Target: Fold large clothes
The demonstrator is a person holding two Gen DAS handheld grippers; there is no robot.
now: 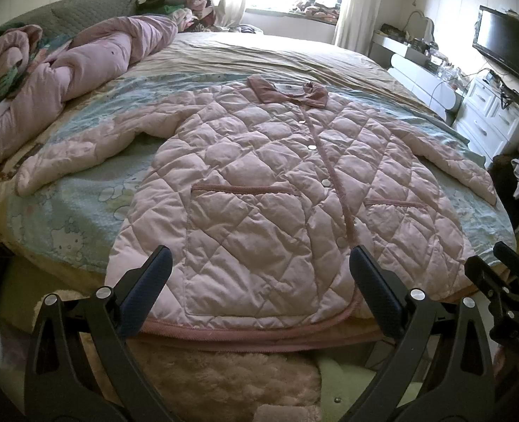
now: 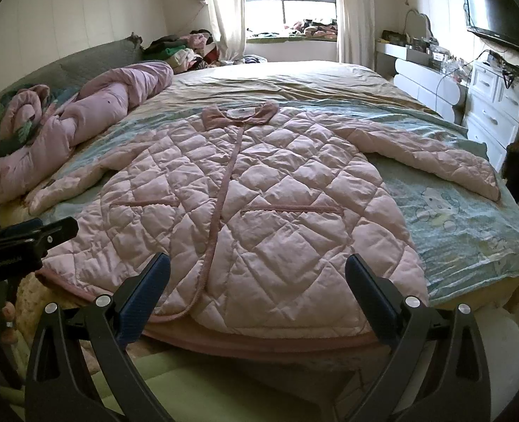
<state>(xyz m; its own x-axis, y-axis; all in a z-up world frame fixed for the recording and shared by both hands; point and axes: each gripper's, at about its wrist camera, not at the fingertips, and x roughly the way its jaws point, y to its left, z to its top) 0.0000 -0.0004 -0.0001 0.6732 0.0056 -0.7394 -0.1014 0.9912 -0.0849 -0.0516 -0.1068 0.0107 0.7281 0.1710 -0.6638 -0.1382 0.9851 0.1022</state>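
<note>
Jaws spread wide on both grippers, nothing between them. Left gripper [image 1: 259, 274] hangs just off the foot of the bed [image 1: 66, 218], its fingers [image 1: 154, 281] framing the coat's [image 1: 259, 183] near hem and the big patch pocket [image 1: 245, 246]. At far left a crumpled pink duvet [image 1: 66, 81] is heaped by the headboard. Centre stage, the quilted pink coat lies flat and face up on the bed, collar [image 1: 287, 91] away, hem at the near edge, both sleeves angled outward, snaps [image 1: 312, 147] down the front. Right gripper [image 2: 257, 274] hovers at the same hem, over the other pocket [image 2: 291, 208], clear of the fabric. Further right, white drawers [image 2: 498, 116] stand against the wall, a TV [image 2: 498, 17] mounted above them.
</note>
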